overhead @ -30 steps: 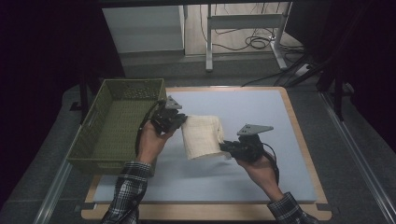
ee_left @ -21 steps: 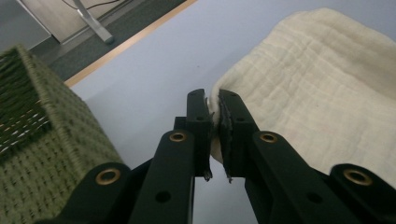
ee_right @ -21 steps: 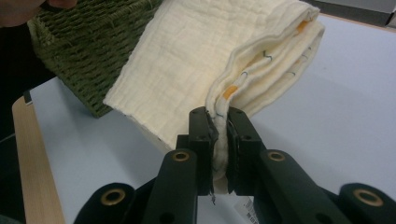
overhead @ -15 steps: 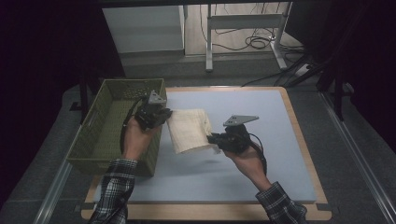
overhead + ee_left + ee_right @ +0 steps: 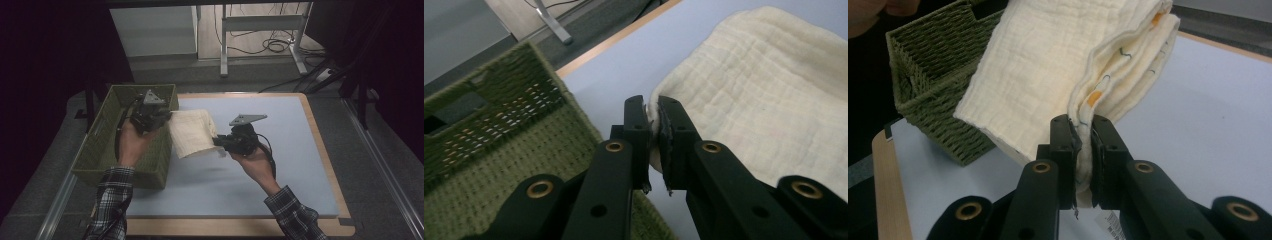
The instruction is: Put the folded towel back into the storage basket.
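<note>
Folded cream muslin cloth (image 5: 192, 134) hangs in the air between two hand-held grippers, just beside the right wall of a woven green rectangular basket (image 5: 100, 150) at the left of the pale blue worktop (image 5: 280, 165). Going left to right: the left gripper (image 5: 167, 117), above the basket's rim, has its black fingers (image 5: 636, 125) clenched on one edge of the cloth. The right gripper (image 5: 217, 141) pinches the opposite, layered edge, where small orange and blue stitches show. The step in hand looks like carrying the cloth to the basket. Next, both hands would need to travel left together, lower it inside, then release. A small white tag (image 5: 1113, 222) sits below the right fingers; its print may be a barcode, too blurred to read.
</note>
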`<state>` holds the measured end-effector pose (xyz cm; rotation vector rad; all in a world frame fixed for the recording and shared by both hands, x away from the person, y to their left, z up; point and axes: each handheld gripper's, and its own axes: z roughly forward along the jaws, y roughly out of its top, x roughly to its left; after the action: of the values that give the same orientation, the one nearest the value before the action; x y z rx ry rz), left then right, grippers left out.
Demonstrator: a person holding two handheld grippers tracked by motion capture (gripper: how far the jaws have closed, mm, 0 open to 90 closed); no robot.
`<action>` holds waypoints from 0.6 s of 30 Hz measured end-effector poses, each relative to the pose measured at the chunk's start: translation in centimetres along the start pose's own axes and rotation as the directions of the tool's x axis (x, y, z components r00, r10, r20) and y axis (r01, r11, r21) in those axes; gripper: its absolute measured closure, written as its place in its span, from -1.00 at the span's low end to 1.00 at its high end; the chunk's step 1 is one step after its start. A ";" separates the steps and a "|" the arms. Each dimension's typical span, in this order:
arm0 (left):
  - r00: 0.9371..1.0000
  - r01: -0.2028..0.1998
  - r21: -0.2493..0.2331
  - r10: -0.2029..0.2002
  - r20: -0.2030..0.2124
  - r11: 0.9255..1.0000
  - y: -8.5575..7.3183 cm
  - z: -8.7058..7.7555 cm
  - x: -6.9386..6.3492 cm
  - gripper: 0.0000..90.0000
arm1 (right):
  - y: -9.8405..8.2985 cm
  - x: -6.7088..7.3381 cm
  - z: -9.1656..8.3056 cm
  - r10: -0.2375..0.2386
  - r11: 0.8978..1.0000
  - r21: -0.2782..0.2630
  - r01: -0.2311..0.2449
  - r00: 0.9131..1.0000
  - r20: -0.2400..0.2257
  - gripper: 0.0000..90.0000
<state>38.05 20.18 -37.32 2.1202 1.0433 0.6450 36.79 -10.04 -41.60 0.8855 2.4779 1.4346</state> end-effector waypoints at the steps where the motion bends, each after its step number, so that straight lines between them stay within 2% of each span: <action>1: 1.000 0.003 -0.002 -0.003 -0.005 1.000 0.0 -0.2 0.1 0.86 | 0.2 0.1 0.1 0.000 1.000 -0.001 0.000 1.000 -0.001 0.82; 7: 0.999 0.004 0.005 -0.004 -0.041 1.000 0.0 -1.7 1.3 0.86 | 1.5 1.0 1.0 -0.015 1.000 -0.016 0.015 1.000 -0.015 0.82; 11: 0.998 0.019 0.005 -0.018 -0.064 1.000 -0.4 -2.6 2.2 0.86 | 2.4 1.9 2.2 -0.028 0.999 -0.030 0.027 0.999 -0.030 0.82; 18: 0.993 0.046 0.012 -0.045 -0.109 0.999 -1.4 -4.2 4.1 0.86 | 3.5 3.2 4.1 -0.023 0.999 -0.037 0.021 0.998 -0.060 0.82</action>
<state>36.81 25.71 -35.09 2.0874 1.1551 0.7392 37.27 -3.85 -40.35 0.8179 2.4879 1.5160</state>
